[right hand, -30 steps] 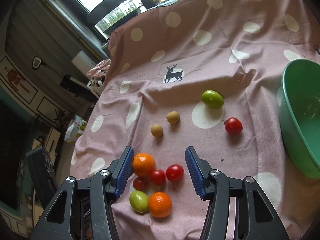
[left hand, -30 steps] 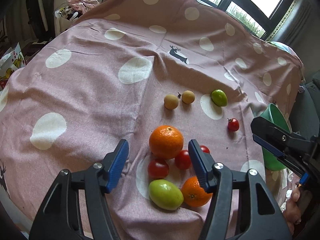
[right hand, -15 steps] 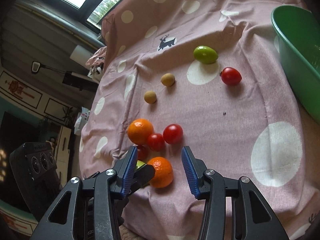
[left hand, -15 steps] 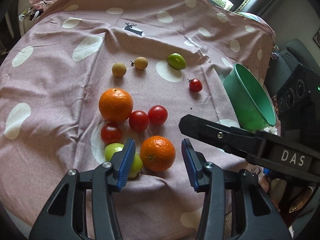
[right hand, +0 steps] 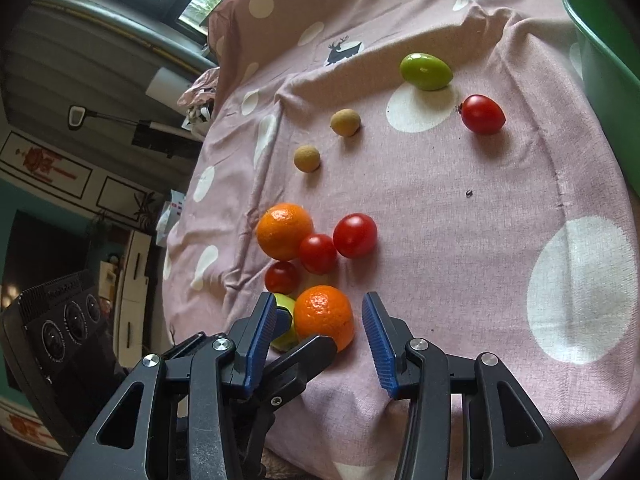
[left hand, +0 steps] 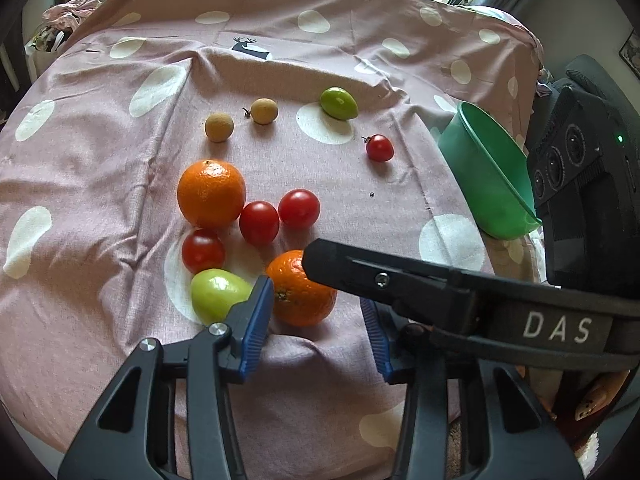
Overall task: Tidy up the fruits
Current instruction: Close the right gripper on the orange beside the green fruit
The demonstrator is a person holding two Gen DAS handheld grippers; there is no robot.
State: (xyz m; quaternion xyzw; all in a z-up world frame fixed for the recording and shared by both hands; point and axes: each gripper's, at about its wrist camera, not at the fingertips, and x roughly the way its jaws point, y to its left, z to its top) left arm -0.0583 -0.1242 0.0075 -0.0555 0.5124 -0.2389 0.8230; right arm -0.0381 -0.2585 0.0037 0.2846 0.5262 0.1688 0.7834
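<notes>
Crowding the near orange (left hand: 300,292), both tongs gape.

Pink white-dotted cloth (left hand: 100,152); orange oranges (left hand: 211,193); red tomatoes (left hand: 299,208); green bowl (left hand: 486,184).

Near desk edge crowded: near orange (left hand: 301,289) hemmed by green fruit (left hand: 218,292) on one side, right gripper (right hand: 318,334) and left gripper (left hand: 316,322) converging over it. Tomato cluster (left hand: 259,222) and big orange (left hand: 211,193) block just behind. Open cloth (right hand: 460,240) toward green bowl (left hand: 490,178) at desk's right edge.
</notes>
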